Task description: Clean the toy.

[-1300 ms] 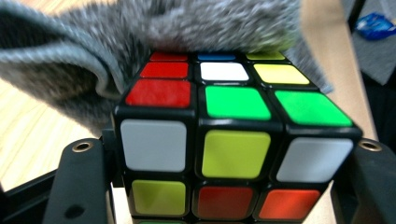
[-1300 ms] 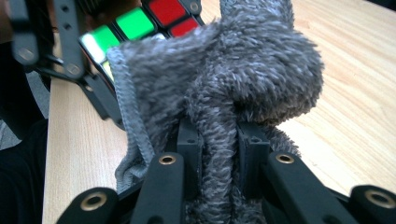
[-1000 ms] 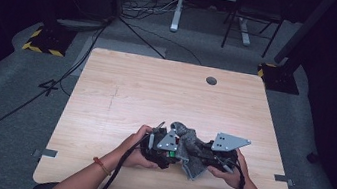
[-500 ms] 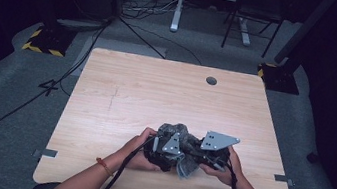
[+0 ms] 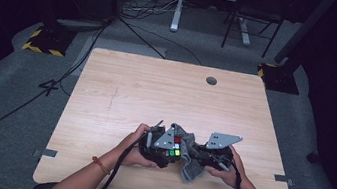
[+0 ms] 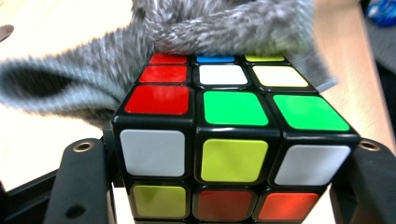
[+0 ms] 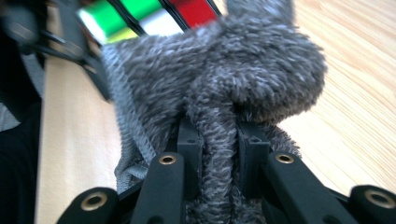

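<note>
**Two grippers, one cube, one fuzzy sock**

Two handheld grippers meet at the table's (image 5: 122, 82) six o'clock edge. The left gripper (image 5: 161, 146) has its jaws clamped on both sides of a scrambled puzzle cube (image 6: 224, 135), probably bracing it. At the cube's three o'clock, the right gripper (image 7: 219, 149) pinches a fold of grey fuzzy sock (image 7: 233, 79) and drapes it over the cube's far edge, seemingly to cover it.

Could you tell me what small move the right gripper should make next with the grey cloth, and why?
Probably draw the grey fuzzy cloth a little further across the top of the Rubik's cube. The right gripper is shut on a fold of it, the left gripper clamps the cube by its sides, and the cloth covers just the far edge of the top face, leaving most stickers bare.
</note>
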`<state>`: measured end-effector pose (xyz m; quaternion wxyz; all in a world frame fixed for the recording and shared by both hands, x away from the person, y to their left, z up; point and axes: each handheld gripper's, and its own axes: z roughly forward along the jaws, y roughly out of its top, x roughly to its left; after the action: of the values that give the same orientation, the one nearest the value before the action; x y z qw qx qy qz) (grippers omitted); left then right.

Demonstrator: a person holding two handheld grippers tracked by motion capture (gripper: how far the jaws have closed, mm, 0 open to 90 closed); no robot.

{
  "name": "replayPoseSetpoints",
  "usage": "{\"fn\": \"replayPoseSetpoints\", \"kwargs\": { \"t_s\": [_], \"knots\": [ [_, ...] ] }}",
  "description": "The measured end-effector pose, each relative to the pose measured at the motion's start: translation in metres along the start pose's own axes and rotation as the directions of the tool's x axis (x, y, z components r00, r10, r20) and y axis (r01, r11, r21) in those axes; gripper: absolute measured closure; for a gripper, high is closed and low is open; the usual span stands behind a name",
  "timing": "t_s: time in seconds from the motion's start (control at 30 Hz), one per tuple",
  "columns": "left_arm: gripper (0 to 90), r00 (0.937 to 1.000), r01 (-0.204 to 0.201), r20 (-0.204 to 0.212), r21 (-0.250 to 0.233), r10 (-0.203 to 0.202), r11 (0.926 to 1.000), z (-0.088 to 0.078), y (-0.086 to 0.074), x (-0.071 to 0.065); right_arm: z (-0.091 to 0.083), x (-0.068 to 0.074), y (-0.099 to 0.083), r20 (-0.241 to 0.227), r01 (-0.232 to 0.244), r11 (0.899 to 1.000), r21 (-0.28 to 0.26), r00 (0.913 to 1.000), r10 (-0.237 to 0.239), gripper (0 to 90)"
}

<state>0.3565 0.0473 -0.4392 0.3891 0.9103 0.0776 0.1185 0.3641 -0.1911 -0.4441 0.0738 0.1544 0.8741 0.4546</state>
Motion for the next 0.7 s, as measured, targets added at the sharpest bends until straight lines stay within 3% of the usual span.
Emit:
{"fn": "replayPoseSetpoints", "kwargs": {
  "t_s": [0.2,0.37,0.43,0.5,0.6,0.7],
  "knots": [
    [32.7,0.9999,0.009,0.012,0.003,-0.009,1.0,0.002,-0.003,0.002,-0.007,0.003,0.004,-0.02,-0.011,0.998,-0.066,0.9998,0.01,75.7],
    [32.9,1.0,-0.003,0.004,0.043,0.003,0.9991,0.01,-0.001,-0.001,-0.01,0.008,0.011,-0.039,0.001,0.994,-0.113,0.9992,-0.005,75.7],
    [33.0,0.9998,-0.013,-0.011,0.06,0.014,0.9981,0.013,-0.001,-0.003,-0.007,0.011,0.013,-0.021,0.028,0.995,-0.093,0.9993,-0.03,75.7],
    [33.2,1.0,-0.006,-0.005,0.052,0.007,0.9986,0.011,-0.002,-0.001,-0.006,0.01,0.012,-0.019,0.024,0.995,-0.093,0.9995,-0.026,75.7],
    [33.3,1.0,-0.001,-0.009,0.031,0.001,0.9995,0.006,-0.001,0.001,-0.008,0.007,0.011,-0.007,0.012,0.996,-0.085,0.9999,-0.013,75.7],
    [33.4,1.0,0.008,-0.002,-0.007,-0.008,0.9999,0.0,0.001,0.002,-0.004,0.003,0.007,0.011,0.008,0.999,-0.035,0.9999,-0.008,75.7]
  ]
}}
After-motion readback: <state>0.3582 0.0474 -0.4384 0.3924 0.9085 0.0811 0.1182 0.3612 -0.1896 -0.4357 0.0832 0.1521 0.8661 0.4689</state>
